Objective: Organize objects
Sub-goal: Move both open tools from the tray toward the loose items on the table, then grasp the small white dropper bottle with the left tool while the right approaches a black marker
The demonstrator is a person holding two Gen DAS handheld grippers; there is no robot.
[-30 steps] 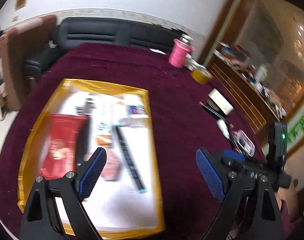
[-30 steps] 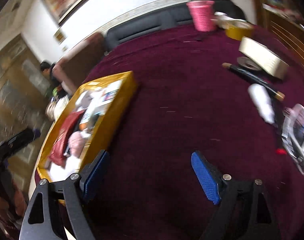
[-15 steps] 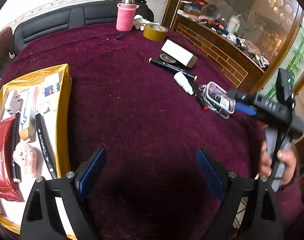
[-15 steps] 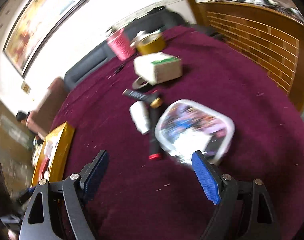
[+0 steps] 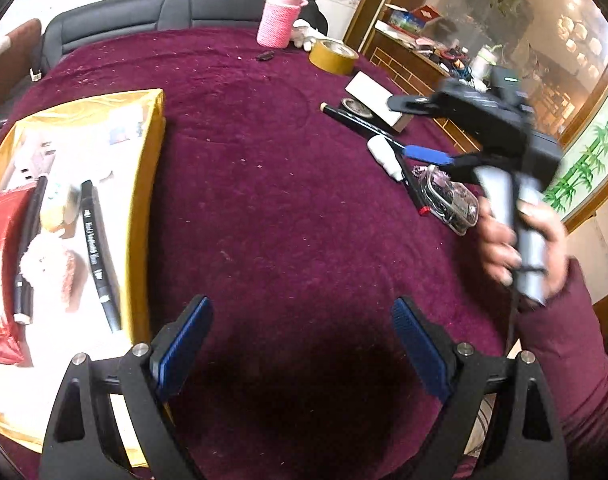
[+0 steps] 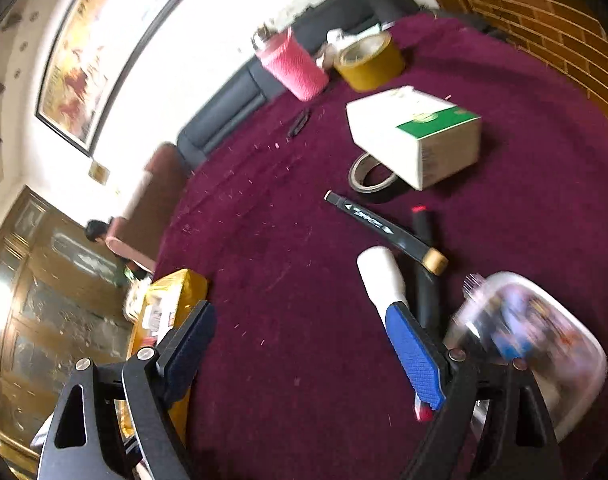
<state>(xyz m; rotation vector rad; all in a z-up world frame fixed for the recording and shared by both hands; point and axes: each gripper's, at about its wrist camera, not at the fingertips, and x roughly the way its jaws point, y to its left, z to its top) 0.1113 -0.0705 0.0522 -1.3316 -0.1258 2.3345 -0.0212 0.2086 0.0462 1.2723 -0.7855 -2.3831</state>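
A dark red cloth (image 5: 272, 200) covers the bench, flecked with pale crumbs. Behind its far edge runs a black sofa (image 5: 152, 12), with a brown chair (image 5: 8, 68) at its left end. On the white wall above hangs a framed painting (image 6: 104, 40) with a dark frame. At the right stands a wooden sideboard (image 5: 416, 68) with a cluttered top, and behind it a large glass pane (image 5: 544, 32) catches warm lamp reflections. A panel with green bamboo (image 5: 588, 160) shows beside it. A wooden glazed cabinet (image 6: 36, 288) fills the left, a person (image 6: 98, 232) sitting before it.
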